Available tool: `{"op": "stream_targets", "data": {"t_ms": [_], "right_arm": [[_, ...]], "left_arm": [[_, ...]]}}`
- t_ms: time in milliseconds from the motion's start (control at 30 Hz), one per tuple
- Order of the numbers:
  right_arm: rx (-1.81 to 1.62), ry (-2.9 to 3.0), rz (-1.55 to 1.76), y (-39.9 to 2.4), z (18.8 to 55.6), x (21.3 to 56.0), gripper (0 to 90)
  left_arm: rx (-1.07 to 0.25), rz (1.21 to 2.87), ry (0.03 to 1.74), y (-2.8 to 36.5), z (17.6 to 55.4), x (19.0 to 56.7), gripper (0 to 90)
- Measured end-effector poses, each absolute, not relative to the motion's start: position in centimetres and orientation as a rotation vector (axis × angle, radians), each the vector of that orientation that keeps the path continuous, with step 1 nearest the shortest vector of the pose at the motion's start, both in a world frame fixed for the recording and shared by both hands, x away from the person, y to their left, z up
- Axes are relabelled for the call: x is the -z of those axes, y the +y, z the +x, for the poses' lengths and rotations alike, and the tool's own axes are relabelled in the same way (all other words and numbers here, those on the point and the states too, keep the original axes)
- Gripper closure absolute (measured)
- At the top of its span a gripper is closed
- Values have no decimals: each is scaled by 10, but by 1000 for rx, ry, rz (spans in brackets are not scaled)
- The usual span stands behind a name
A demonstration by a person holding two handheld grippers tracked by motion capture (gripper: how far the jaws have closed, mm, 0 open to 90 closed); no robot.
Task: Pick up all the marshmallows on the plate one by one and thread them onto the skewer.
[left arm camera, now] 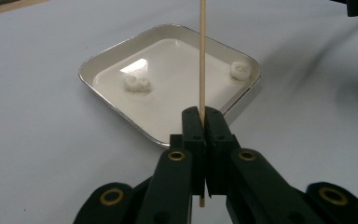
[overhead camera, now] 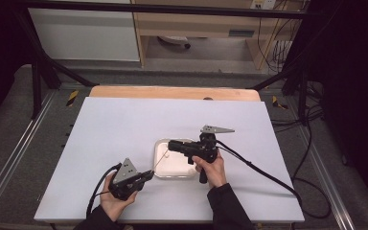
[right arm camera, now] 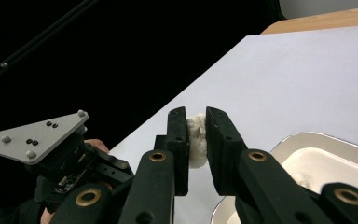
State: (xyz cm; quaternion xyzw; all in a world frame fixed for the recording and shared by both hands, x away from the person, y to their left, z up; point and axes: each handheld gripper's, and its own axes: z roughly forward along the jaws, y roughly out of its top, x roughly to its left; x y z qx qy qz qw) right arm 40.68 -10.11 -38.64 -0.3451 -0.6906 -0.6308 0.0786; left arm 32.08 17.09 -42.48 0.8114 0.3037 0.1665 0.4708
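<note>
A thin wooden skewer (left arm camera: 202, 56) stands clamped between the jaws of my left gripper (left arm camera: 202, 116), pointing out over a shallow white metal tray (left arm camera: 87, 70). Two white puffy pieces (left arm camera: 136, 84) (left arm camera: 240, 69) lie in the tray, apart from each other. From above, my left gripper (overhead camera: 149, 175) sits at the tray's near left corner with the skewer (overhead camera: 158, 163) slanting over the tray (overhead camera: 177, 168). My right gripper (right arm camera: 196, 119) is shut on a third white puffy piece (right arm camera: 196, 140), held above the tray's left rim (right arm camera: 307, 138). From above, the right gripper (overhead camera: 170, 145) lies level over the tray.
The tray sits near the middle of a white table sheet (overhead camera: 124, 129), with a wooden strip (overhead camera: 172, 92) along the far edge. Black frame bars (overhead camera: 43, 67) stand at the back corners, and cables (overhead camera: 268, 177) trail off to the right. The left gripper's grey plate (right arm camera: 32, 137) shows beyond the table's edge.
</note>
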Motion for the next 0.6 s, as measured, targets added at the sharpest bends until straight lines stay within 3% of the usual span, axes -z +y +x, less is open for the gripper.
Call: {"op": "stream_targets", "data": {"t_ms": [600], "right_arm": [[1794, -2092, -1004, -90, 400, 403, 804]], "left_arm": [[-403, 1961, 759, 163, 319, 423, 888]]}}
